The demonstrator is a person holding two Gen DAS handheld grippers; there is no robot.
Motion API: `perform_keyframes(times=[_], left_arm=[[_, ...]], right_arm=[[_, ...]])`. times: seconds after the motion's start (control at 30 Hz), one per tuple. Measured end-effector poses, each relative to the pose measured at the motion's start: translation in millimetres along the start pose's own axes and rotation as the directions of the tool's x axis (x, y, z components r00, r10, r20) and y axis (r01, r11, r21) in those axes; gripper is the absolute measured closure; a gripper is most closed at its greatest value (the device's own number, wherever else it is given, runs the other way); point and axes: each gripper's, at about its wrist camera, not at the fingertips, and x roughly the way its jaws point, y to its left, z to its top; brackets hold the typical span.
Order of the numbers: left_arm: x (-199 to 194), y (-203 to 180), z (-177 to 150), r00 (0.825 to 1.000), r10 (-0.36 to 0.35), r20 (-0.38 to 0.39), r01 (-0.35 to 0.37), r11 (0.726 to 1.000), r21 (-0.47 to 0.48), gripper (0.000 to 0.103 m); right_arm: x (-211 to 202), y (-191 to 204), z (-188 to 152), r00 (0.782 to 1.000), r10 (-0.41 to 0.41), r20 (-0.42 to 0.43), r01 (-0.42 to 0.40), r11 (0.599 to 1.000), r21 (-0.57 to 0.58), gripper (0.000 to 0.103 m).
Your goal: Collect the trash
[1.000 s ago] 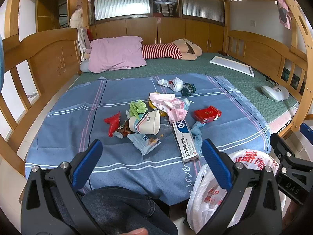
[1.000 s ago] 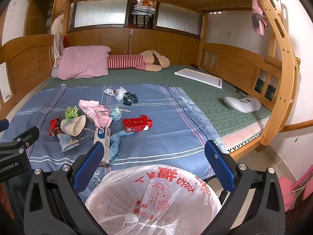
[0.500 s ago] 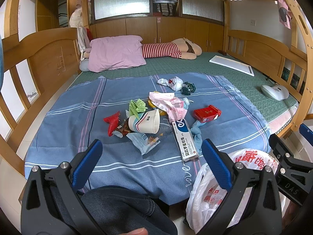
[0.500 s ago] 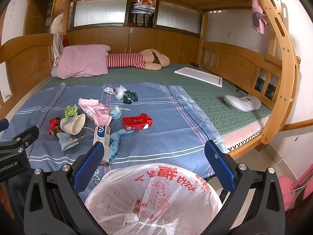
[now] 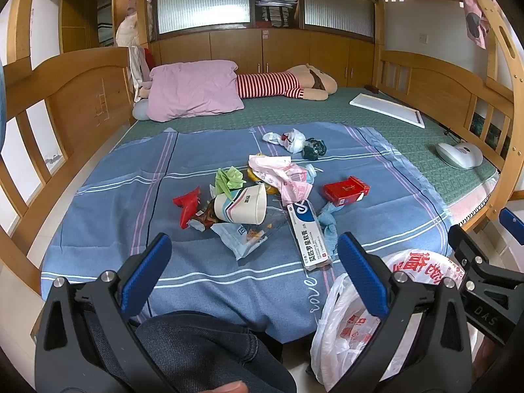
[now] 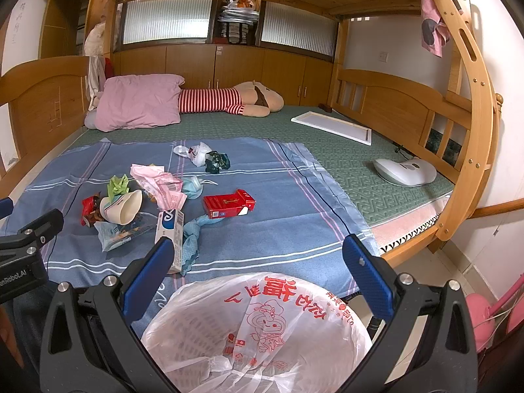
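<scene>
Nothing is seen to have changed over the last second, so collection is judged not begun. The trash [image 5: 258, 196] lies mid-sheet [image 5: 108, 203], untouched. The bag's [image 6: 258, 330] open mouth is shown only from the right wrist. Left gripper [image 5: 252, 268] and right gripper [image 6: 255, 268] are held wide, empty.

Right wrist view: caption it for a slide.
Open right gripper above bag-lined bin, trash scattered on blue sheet ahead.

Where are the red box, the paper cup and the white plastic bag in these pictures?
red box [image 6: 228, 207]: right wrist view, on its red top face.
paper cup [image 5: 240, 209]: left wrist view, on its side wall.
white plastic bag [image 6: 271, 314]: right wrist view, on the red print.
</scene>
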Motion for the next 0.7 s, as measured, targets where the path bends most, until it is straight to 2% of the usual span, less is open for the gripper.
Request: perform_keyframes(times=[0.7], left_arm=[[0.0, -2.2, 0.7, 1.0, -0.005, -0.006, 0.005, 1.0, 0.006, 0.003]], right_arm=[[1.1, -0.5, -0.9, 1.0, -0.001, -0.002, 0.001, 1.0, 0.002, 0.002]])
